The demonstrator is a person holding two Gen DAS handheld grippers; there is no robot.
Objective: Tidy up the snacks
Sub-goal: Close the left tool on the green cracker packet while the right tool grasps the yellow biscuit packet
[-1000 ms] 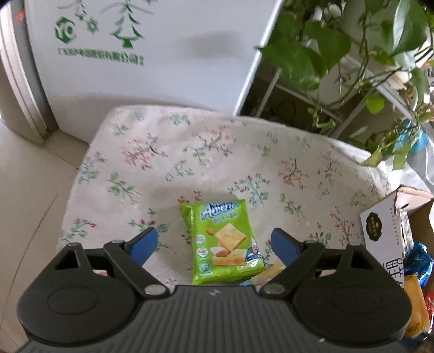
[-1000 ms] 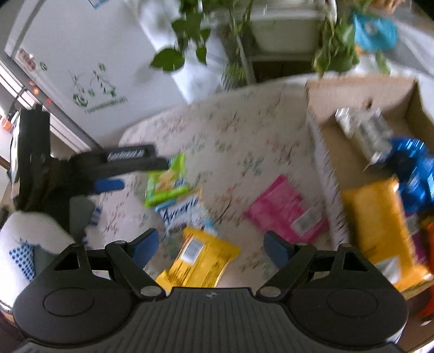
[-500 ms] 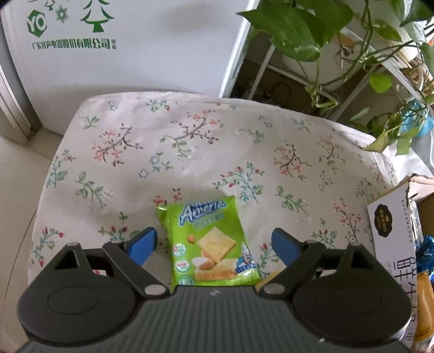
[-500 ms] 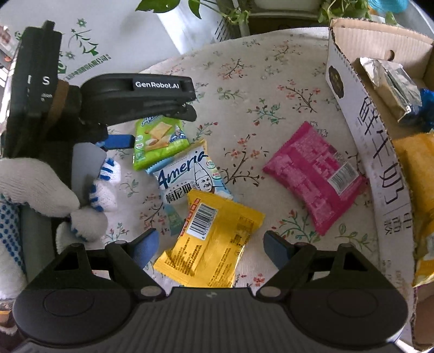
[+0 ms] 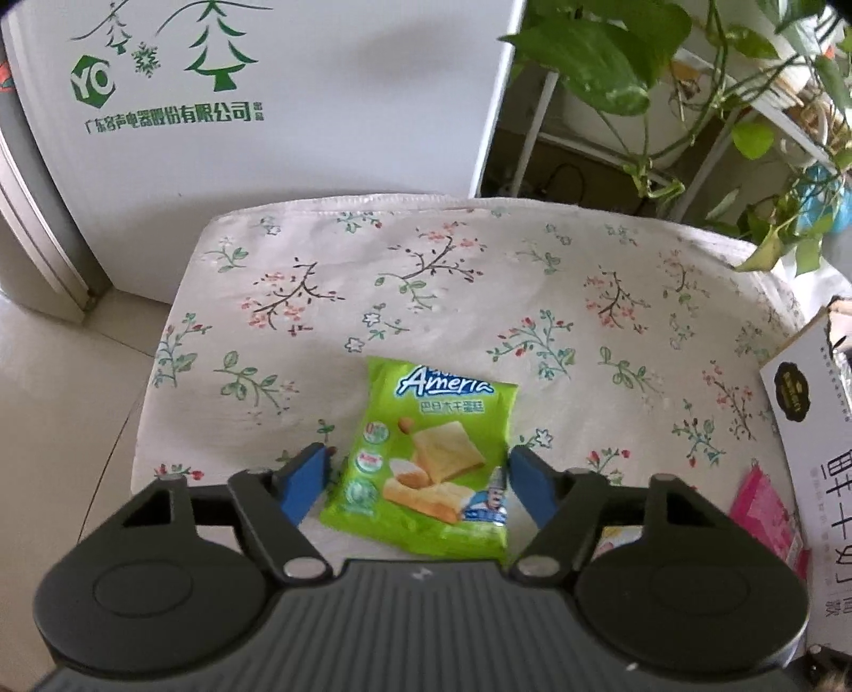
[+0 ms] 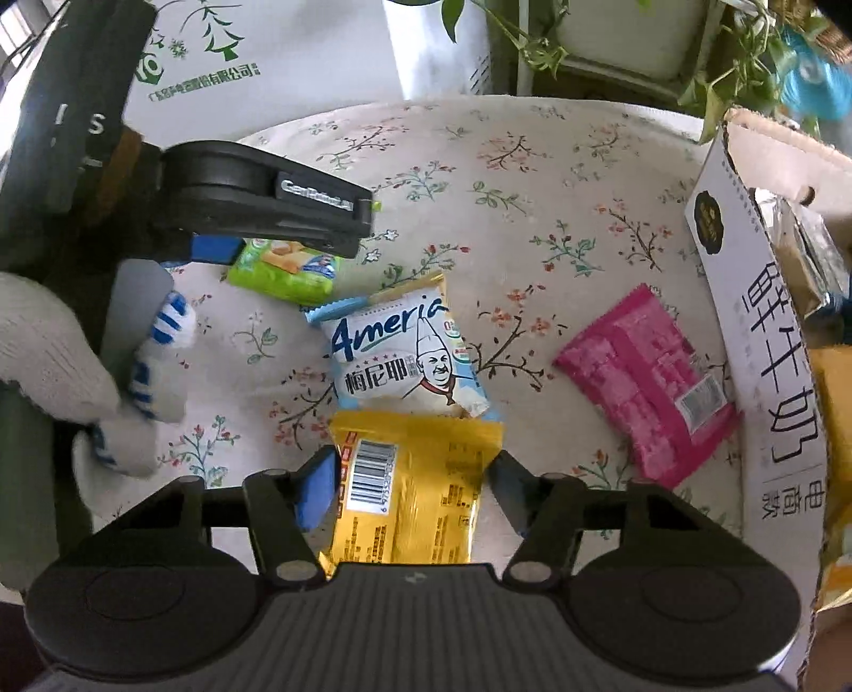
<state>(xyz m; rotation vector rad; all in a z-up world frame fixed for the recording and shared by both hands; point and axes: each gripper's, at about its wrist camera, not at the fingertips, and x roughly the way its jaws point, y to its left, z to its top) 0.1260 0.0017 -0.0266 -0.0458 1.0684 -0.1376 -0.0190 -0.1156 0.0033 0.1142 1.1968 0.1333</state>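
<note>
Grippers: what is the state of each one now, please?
Left gripper: jaws closing around the green packet, not yet pressing.
Right gripper: jaws closing on the yellow packet, touching its sides.

We note a floral cloth (image 5: 452, 298) over the surface, a white appliance (image 5: 298, 106) behind it, and trailing green plants (image 5: 612, 48).

We see only the top half of the yellow packet (image 6: 410, 495); its near end runs under the right gripper's (image 6: 412, 489) body. The green packet (image 6: 282, 269) is partly hidden beneath the left gripper (image 6: 266, 202) in the right wrist view. The cardboard box (image 6: 767, 340) is cut by the right edge, so its contents show only in part: a foil pack (image 6: 814, 266), something orange-yellow. In the left wrist view the pink packet (image 5: 767, 511) peeks out beside the gripper body, mostly covered
</note>
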